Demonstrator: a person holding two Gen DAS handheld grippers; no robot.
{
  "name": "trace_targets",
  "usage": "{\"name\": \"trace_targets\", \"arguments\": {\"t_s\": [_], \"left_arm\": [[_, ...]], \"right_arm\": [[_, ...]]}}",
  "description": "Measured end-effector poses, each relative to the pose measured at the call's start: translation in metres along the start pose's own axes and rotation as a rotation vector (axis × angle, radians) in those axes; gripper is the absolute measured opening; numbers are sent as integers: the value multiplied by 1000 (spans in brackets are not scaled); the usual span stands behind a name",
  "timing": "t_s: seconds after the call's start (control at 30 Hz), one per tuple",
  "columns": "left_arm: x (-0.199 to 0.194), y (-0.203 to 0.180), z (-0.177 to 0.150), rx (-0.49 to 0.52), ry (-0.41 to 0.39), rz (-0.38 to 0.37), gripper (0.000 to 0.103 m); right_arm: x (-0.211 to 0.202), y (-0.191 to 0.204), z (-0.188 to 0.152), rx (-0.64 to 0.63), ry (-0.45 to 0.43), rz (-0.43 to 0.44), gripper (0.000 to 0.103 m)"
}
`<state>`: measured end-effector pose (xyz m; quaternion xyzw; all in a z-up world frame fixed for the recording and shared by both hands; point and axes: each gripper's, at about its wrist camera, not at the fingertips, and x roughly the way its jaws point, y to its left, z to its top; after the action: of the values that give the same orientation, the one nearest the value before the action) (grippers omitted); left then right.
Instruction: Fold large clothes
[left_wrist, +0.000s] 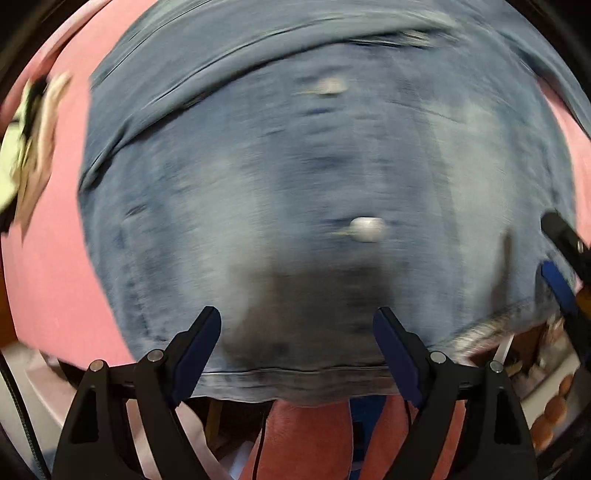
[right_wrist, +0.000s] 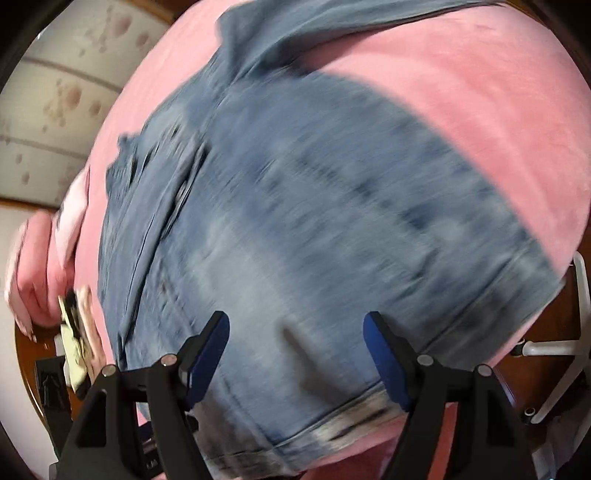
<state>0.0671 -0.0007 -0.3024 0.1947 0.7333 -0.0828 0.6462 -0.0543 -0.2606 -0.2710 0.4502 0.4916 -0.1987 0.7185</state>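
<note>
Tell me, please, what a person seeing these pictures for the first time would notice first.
The blurred blue denim garment fills the middle of both views, spread on a pink cover. Both grippers, left and right, hang open over its near hem. A white button shines at the centre of the left view.

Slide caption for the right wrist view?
Open right gripper above a denim garment on pink bedding.
</note>
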Motion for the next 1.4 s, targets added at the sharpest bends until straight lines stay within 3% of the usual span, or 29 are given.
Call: {"name": "trace_targets", "arguments": {"t_s": [0.1, 0.3, 0.53, 0.7, 0.77, 0.97, 1.03, 1.13, 1.23, 1.27, 1.4], "left_arm": [[-9, -38, 1, 62, -2, 26, 83], [-20, -115, 24, 82, -8, 95, 83], [-51, -263, 90, 65, -13, 82, 83], [-72, -347, 122, 128, -57, 146, 83], [-80, -371, 134, 151, -78, 163, 83], [-88, -409, 160, 185, -106, 116, 83], [-89, -417, 165, 191, -114, 129, 83], [-87, -420, 171, 180, -107, 138, 83], [-81, -413, 173, 155, -79, 129, 83], [-77, -408, 174, 148, -73, 130, 83], [-74, -398, 174, 148, -85, 192, 83]], "right_arm": [[-18, -32, 22, 53, -71, -7, 75], [-37, -88, 75, 114, -70, 50, 75], [-59, -153, 153, 135, -34, 73, 75], [-75, -189, 214, 122, -86, 52, 75], [-75, -199, 240, 109, -112, 47, 75], [-63, -221, 307, 147, -171, 97, 75], [-56, -226, 324, 167, -188, 114, 69], [-47, -234, 344, 214, -203, 138, 52], [-42, -244, 355, 258, -222, 181, 31], [-43, -245, 357, 260, -237, 184, 17], [-50, -236, 353, 247, -312, 165, 12]]}}
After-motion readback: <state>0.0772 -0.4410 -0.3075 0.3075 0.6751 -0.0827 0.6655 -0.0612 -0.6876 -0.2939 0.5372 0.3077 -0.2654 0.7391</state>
